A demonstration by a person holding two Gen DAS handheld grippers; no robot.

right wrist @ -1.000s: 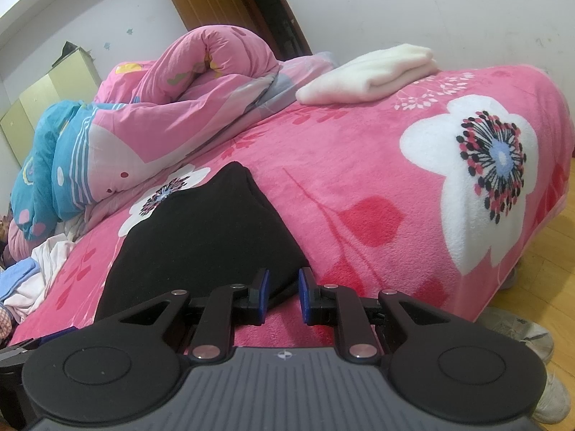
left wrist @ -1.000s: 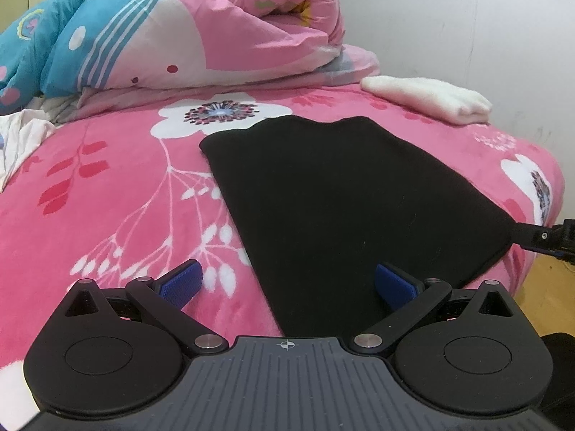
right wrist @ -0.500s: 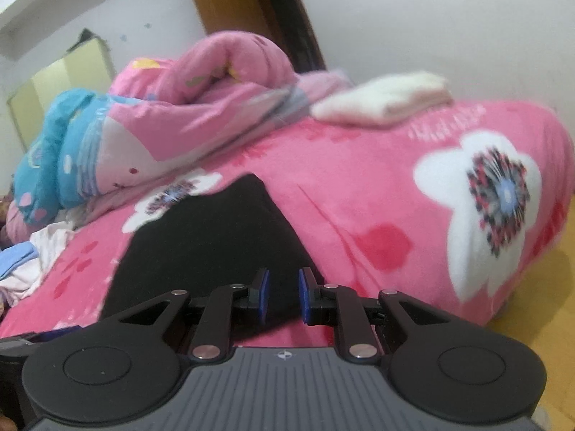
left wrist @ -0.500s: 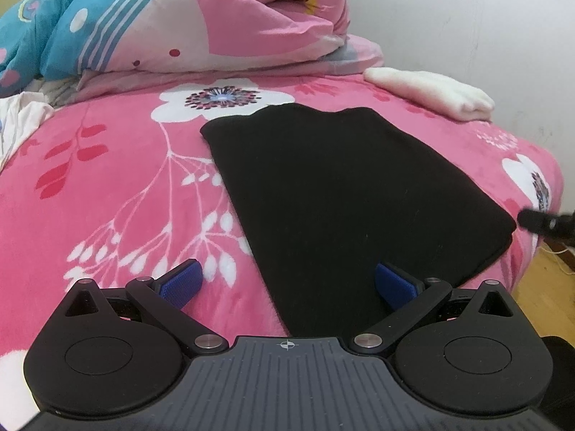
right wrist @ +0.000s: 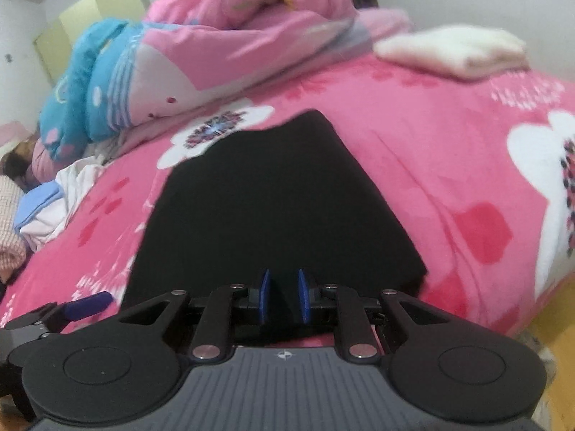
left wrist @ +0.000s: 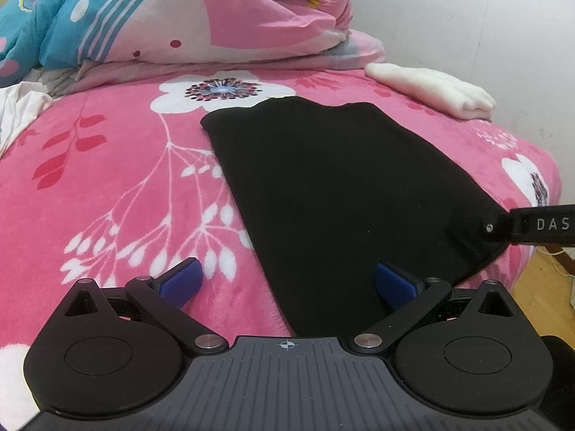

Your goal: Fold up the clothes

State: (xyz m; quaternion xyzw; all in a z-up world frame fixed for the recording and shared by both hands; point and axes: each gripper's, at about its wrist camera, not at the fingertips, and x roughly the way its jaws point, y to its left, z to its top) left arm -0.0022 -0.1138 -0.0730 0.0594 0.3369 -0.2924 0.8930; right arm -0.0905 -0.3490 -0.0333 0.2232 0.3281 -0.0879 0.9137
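A black garment (left wrist: 334,186) lies folded flat in a rough rectangle on the pink flowered bed (left wrist: 107,165). My left gripper (left wrist: 287,282) is open wide, low over the garment's near left corner, one pad over the pink blanket and the other over the black cloth. From the right edge of the left wrist view, my right gripper (left wrist: 499,228) reaches over the garment's near right corner. In its own view the right gripper (right wrist: 284,296) hovers above the garment's (right wrist: 273,197) near edge. Its blue pads stand a narrow gap apart with nothing pinched between them.
A rolled pink and blue quilt (left wrist: 187,14) fills the back of the bed. A folded cream garment (left wrist: 438,88) lies at the back right near the wall. Loose white and blue clothes (right wrist: 46,204) are piled at the left. The bed's edge and wooden floor (left wrist: 546,269) are on the right.
My right gripper has swung left, from beside the garment's near right corner to over the black cloth, and has rolled a little. The garment and left gripper have stayed put.
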